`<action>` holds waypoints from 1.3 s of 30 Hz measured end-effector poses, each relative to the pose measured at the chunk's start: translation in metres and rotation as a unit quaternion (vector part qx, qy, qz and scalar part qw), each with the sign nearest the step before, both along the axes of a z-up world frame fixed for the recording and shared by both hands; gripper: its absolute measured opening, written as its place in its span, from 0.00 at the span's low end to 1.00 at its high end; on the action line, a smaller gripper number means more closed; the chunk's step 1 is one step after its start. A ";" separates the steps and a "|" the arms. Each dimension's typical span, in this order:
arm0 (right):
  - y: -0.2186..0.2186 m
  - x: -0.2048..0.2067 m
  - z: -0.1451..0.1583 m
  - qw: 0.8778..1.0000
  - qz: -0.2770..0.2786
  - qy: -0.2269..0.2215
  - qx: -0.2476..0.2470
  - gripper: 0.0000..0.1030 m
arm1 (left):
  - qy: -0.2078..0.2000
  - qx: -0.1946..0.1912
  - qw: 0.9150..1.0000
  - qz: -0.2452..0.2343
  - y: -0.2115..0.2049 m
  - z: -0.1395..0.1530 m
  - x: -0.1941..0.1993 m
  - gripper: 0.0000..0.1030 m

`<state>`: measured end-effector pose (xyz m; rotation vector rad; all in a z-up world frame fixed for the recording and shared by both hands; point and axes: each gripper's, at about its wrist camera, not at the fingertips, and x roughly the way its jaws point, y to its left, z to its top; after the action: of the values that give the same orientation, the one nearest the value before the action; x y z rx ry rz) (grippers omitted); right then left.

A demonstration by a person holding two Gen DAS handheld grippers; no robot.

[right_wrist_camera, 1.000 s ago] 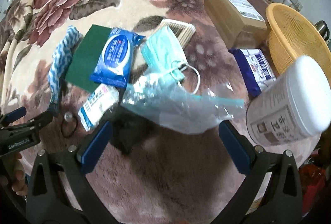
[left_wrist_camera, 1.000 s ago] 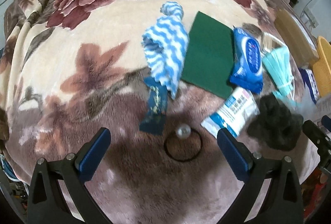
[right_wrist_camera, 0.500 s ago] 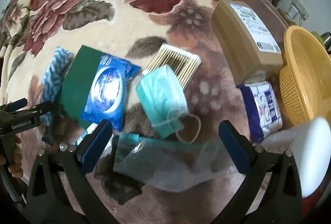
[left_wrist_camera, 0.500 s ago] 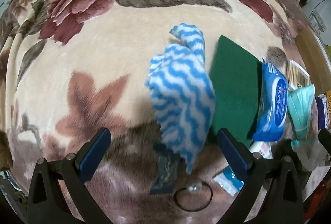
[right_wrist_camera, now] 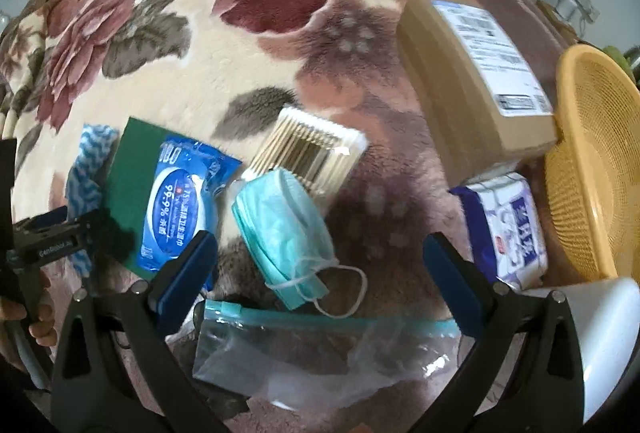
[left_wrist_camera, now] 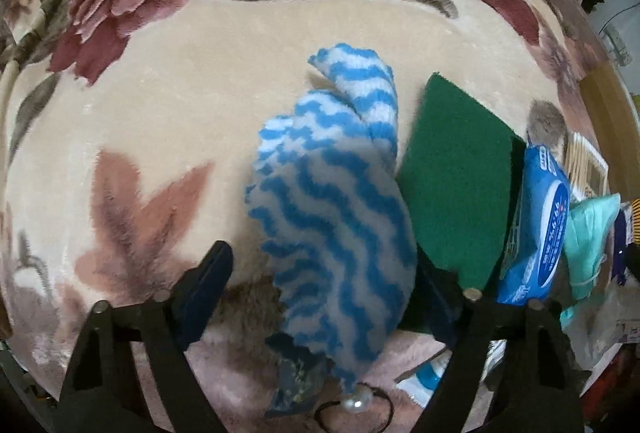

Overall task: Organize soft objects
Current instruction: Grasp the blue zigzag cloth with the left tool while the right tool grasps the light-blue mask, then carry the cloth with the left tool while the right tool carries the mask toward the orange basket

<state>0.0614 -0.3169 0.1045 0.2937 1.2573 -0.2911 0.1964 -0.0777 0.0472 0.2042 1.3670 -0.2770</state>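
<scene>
A blue-and-white wavy cloth [left_wrist_camera: 332,217] lies crumpled on the floral blanket [left_wrist_camera: 168,137]. My left gripper [left_wrist_camera: 320,293] points down over the cloth's near end, and its jaws are closing with the cloth between them. The left pad [left_wrist_camera: 208,281] still stands clear of the fabric. The right gripper [right_wrist_camera: 320,277] is open above a teal face mask [right_wrist_camera: 284,229], with nothing gripped. Right of the cloth lie a green scouring pad [left_wrist_camera: 456,185] and a blue wet-wipes pack [left_wrist_camera: 540,225].
A cotton-swab box [right_wrist_camera: 312,153], cardboard box [right_wrist_camera: 472,81], orange basket [right_wrist_camera: 592,161], tissue pack [right_wrist_camera: 508,225] and white jar [right_wrist_camera: 608,345] sit to the right. A clear zip bag [right_wrist_camera: 320,353] lies under the right gripper. A pearl hair tie [left_wrist_camera: 356,403] lies near the cloth.
The left gripper moved forward and down over the striped cloth, and its jaws narrowed around it. The right gripper moved forward from the zip bag to above the face mask.
</scene>
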 end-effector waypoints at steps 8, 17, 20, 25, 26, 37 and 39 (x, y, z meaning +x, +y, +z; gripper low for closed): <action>0.016 0.026 -0.044 0.999 0.028 0.044 0.010 0.89 | 0.005 -0.030 1.000 -0.003 0.002 0.008 -0.009 0.21; 0.026 0.009 -0.037 0.998 0.059 0.028 0.003 0.31 | -0.004 -0.046 0.999 0.000 0.013 0.022 -0.027 0.05; 0.028 0.000 -0.015 0.998 0.059 -0.004 -0.007 0.28 | -0.014 -0.047 0.999 0.000 0.019 0.031 -0.034 0.04; 0.034 -0.014 0.019 0.996 0.063 -0.056 -0.014 0.28 | -0.039 -0.043 0.998 -0.003 0.026 0.049 -0.049 0.04; 0.037 -0.017 0.025 0.995 0.066 -0.067 -0.015 0.28 | -0.046 -0.042 0.998 -0.004 0.028 0.055 -0.054 0.04; 0.063 -0.028 0.062 0.985 0.074 -0.144 0.067 0.28 | -0.083 -0.051 0.995 -0.014 0.038 0.094 -0.094 0.04; 0.066 -0.030 0.065 0.983 0.076 -0.147 0.081 0.28 | -0.089 -0.054 0.995 -0.013 0.040 0.101 -0.101 0.04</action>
<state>0.0319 -0.2504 0.1693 0.3647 1.0048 -0.0111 0.0958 -0.0381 0.1482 0.1528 1.1712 -0.3448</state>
